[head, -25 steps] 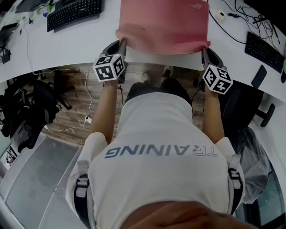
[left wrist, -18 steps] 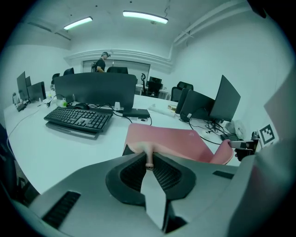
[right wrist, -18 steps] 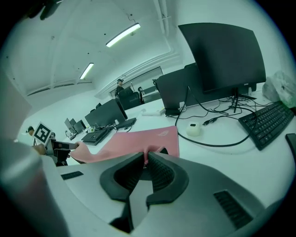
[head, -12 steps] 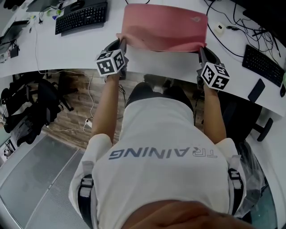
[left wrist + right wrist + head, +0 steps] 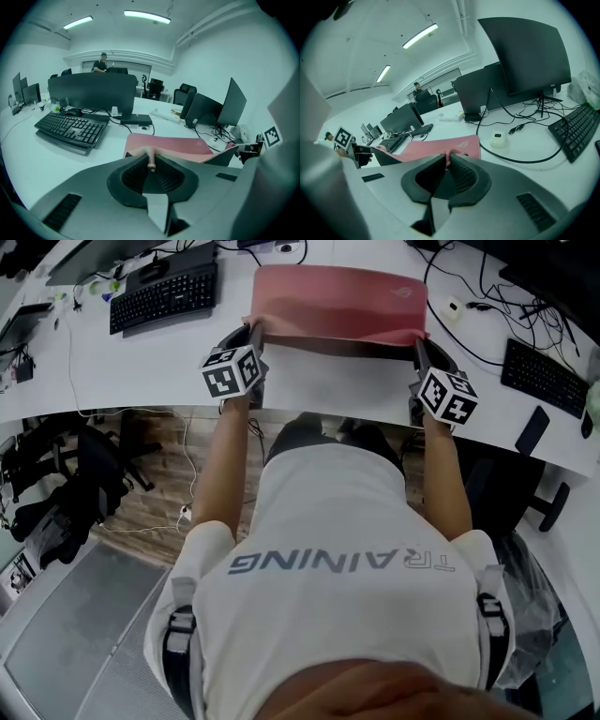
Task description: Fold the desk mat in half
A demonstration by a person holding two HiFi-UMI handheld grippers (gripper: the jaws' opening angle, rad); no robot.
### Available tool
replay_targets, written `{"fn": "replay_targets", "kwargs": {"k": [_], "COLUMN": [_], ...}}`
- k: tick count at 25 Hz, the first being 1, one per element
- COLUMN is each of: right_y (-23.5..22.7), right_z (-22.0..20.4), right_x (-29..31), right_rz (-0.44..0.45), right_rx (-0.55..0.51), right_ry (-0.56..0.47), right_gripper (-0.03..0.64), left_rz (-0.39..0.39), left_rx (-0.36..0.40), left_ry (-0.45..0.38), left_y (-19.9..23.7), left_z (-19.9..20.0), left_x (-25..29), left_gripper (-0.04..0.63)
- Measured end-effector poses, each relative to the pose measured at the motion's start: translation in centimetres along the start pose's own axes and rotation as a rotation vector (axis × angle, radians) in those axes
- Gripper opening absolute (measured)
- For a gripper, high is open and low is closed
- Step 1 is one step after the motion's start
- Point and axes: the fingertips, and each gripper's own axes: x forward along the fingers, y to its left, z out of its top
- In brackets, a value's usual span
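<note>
Left gripper view: your left gripper (image 5: pixel 151 158) has its jaws drawn narrow and clamped on one near corner of the pink desk mat (image 5: pixel 174 144). A pinched ridge of mat stands up between the pads. Ahead of the jaws the rest of the mat lies on the white desk (image 5: pixel 23 150). To the right of the jaws, its dark underside shows along the raised edge. A black keyboard (image 5: pixel 70 129) sits ahead and left of the jaws, with a dark monitor (image 5: pixel 91 93) beyond it.

Right gripper view: your right gripper (image 5: pixel 446 163) is likewise nearly closed, gripping the mat's other near corner. A small white box (image 5: pixel 498 139) with a cable lies ahead and right of the jaws, just beside the mat's far corner. A second keyboard (image 5: pixel 576 129) lies further right.

Head view: the mat's near edge spans from one pair of jaws to the other, lifted clear of the desk, with its dark underside facing you. The raised portion appears to hang over the half still lying flat. From this steep angle you cannot tell whether the two layers touch.
</note>
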Motion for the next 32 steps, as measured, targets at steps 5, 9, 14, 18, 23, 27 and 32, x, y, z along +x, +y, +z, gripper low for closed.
{"fn": "replay_targets", "kwargs": {"k": [5, 9, 14, 18, 23, 27, 32], "right_y": [-0.3, -0.6, -1.0, -1.5, -2.6, -3.6, -4.6], "right_z": [1.1, 1.9, 2.8, 3.6, 4.0, 3.7, 3.8], "right_x": [1.1, 2.4, 4.0, 5.4, 7.3, 9.1, 10.7], "right_rz": [-0.039, -0.071, -0.091, -0.11, -0.145, -0.175, -0.199], "right_rx": [-0.005, 0.009, 0.016, 0.011, 0.044, 0.063, 0.047], "right_ry": [-0.001, -0.01, -0.016, -0.015, -0.004, 0.02, 0.053], "right_gripper": [0.049, 0.049, 0.049, 0.049, 0.049, 0.049, 0.049], "left_rz": [-0.024, -0.038, -0.053, -0.067, -0.08, -0.087, -0.083], "left_rx": [0.017, 0.017, 0.02, 0.024, 0.034, 0.031, 0.039], "left_ry": [0.008, 0.015, 0.031, 0.04, 0.077, 0.131, 0.15], "left_y": [0.1, 0.5, 0.8, 1.0, 1.2, 1.7, 2.2], "left_z": [1.2, 2.1, 2.6, 3.4, 4.2, 4.0, 4.5], "left_x": [1.6, 2.6, 4.0, 5.5, 8.2, 10.7, 12.4], "left_gripper": [0.066, 0.066, 0.064, 0.064, 0.064, 0.064, 0.064]}}
